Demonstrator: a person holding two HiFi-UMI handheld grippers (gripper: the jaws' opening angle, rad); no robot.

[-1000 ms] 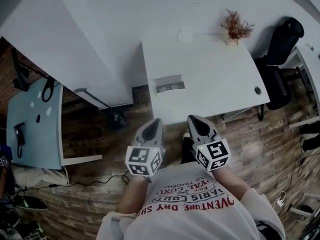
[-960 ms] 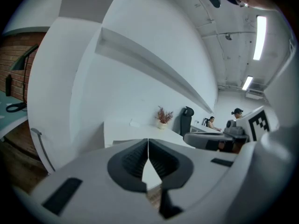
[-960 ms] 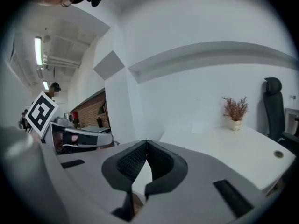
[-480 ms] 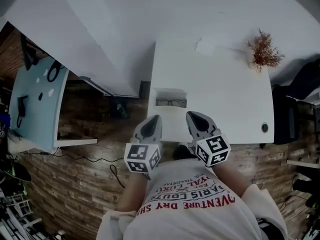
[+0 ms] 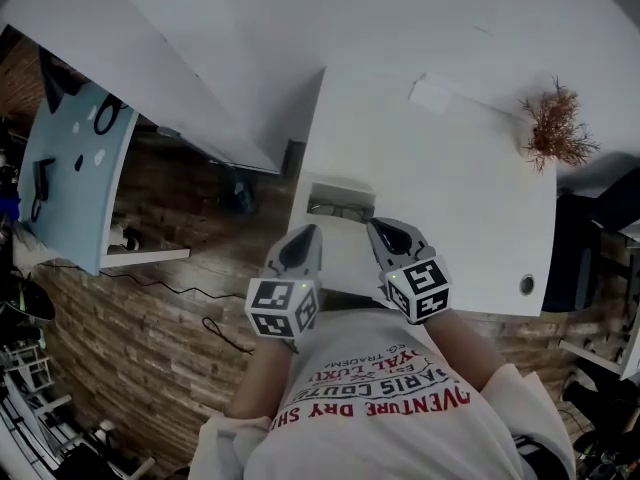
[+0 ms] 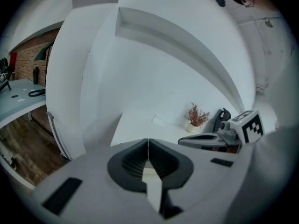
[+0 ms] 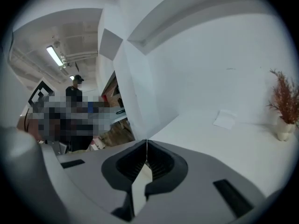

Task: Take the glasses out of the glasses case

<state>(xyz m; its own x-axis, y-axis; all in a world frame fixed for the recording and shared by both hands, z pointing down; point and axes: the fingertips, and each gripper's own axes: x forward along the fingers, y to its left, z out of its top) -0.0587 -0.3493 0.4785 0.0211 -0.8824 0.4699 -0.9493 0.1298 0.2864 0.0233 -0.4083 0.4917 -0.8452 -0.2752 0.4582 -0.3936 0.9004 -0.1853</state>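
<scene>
White tabletop (image 5: 450, 198): glasses (image 5: 340, 211) lie in the open glasses case (image 5: 338, 188). Left gripper (image 5: 306, 234) and right gripper (image 5: 380, 226) are closed, empty and short of it. Extraction not begun.

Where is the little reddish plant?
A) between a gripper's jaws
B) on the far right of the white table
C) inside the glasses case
B: the plant stands at the far right of the white table, well apart from the glasses case near its left edge.

Head view: high above table (image 5: 450, 188), looking steeply down. Both gripper views: low at its near edge, facing plant (image 6: 197, 115).
</scene>
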